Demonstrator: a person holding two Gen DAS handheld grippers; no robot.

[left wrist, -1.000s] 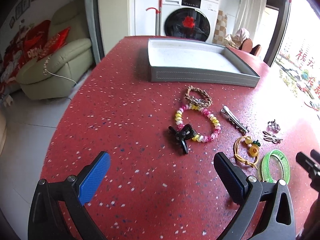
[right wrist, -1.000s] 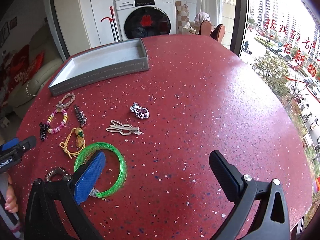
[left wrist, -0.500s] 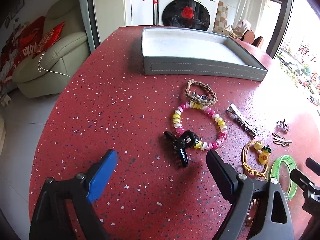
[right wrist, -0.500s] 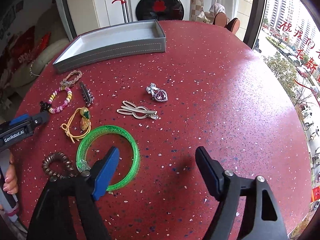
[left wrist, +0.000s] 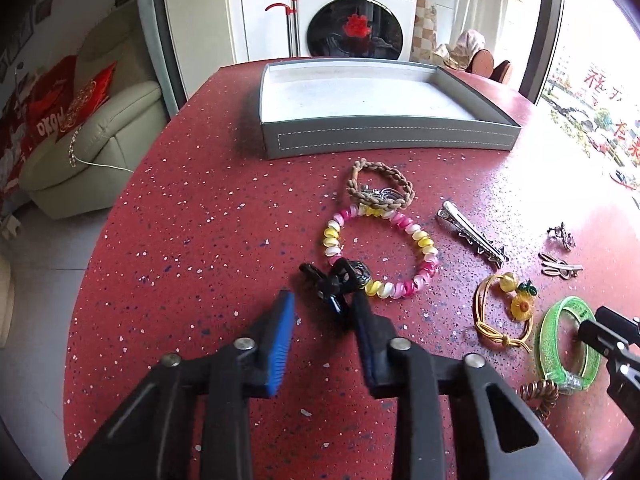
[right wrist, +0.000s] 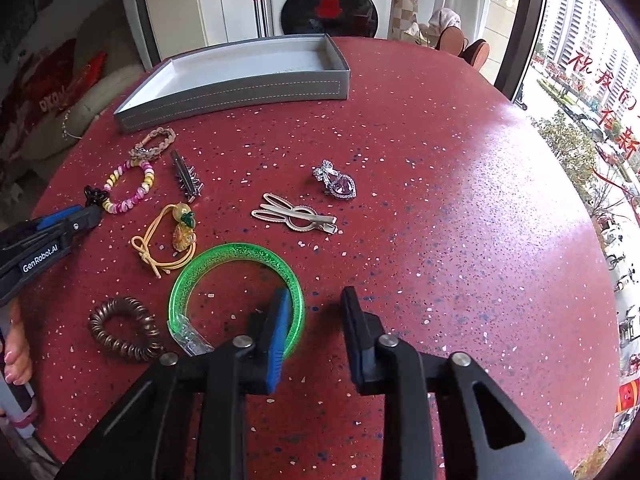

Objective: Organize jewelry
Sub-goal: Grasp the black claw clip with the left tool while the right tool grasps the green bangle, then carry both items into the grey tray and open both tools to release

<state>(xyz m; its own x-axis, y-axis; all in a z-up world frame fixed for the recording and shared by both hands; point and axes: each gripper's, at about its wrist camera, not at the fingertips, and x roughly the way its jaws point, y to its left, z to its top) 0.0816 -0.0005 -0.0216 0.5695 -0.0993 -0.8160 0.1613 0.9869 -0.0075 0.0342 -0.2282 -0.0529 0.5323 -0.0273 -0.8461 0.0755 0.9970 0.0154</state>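
Your left gripper [left wrist: 324, 312] hangs unclenched with the small black hair claw [left wrist: 334, 280] just ahead between its fingertips, your right gripper [right wrist: 314, 312] unclenched astride the green bangle's [right wrist: 236, 254] rim: both look light, rigid, slippery, so pinch the claw's body squarely.

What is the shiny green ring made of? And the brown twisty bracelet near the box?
The green bangle looks like see-through plastic with glitter inside: the red table shows through it and it glints. The tan braided bracelet looks like woven cord or leather, matte and plaited, with a small silvery metal piece; which of the two I cannot tell.
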